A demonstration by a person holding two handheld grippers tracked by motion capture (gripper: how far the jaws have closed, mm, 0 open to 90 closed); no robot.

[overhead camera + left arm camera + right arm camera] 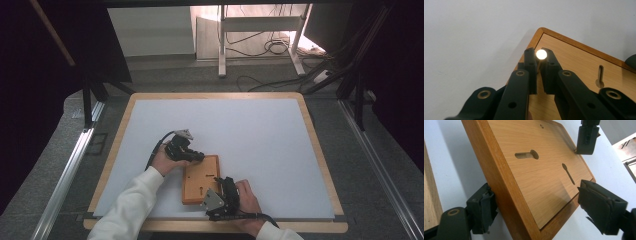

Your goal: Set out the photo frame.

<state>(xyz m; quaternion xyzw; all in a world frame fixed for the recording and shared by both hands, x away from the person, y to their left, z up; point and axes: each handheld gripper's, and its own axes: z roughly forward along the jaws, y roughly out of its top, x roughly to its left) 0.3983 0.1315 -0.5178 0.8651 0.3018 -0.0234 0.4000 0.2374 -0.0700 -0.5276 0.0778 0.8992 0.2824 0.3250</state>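
The counter [320, 165] has a light wood border framing a pale grey-white surface sheet. Beyond its far edge, grey floor carries loose black cables [272, 47] around a white metal stand [257, 24]. Aluminium rails [65, 180] flank both sides.

A wooden-edged table [320, 165] carries a pale grey-white mat [240, 135] over nearly all its top. Metal rails [67, 175] run along both sides on a grey carpeted floor [200, 80]. Dark curtains [30, 100] close in left and right. Beyond the table stands a white metal frame [222, 40], with black cables [272, 47] looped on the floor under bright light, and a pale wall panel [150, 30] to its left.
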